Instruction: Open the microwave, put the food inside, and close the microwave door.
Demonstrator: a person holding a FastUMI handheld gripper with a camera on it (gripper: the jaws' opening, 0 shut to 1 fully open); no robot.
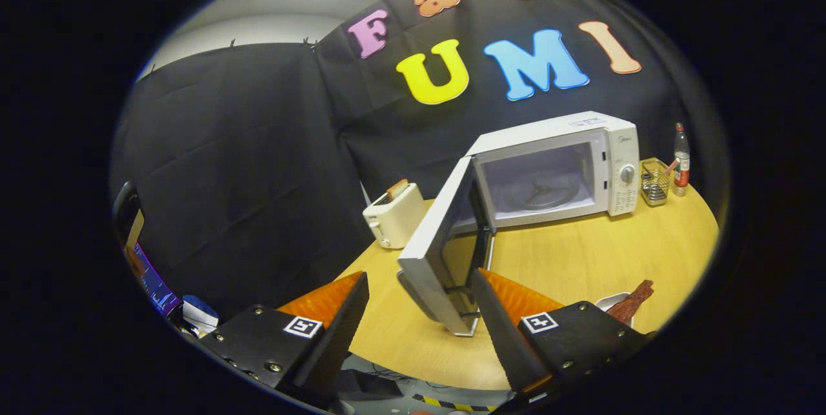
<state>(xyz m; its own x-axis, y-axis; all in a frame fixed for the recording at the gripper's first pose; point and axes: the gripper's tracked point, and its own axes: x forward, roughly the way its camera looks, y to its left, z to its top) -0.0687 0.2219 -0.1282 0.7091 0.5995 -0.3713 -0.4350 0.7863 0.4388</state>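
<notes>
Toaster (395, 218) at ten o'clock of the tool (418, 304), tool spread wide and holding nothing, swung-open microwave door (433, 253) between its fingers, microwave (555, 166) at one o'clock on the counter (581, 260), food (631, 302) on a plate (610, 301) at three o'clock

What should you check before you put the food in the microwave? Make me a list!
1. Microwave door swung open: ok.
2. Microwave cavity free, turntable in place: ok.
3. Tool open, fingers apart around the door's edge, holding nothing: ok.
4. Food on its plate, beside the right finger: ok.
5. Food gripped: not ok.
6. Room to pass the door towards the plate: cannot tell.
</notes>
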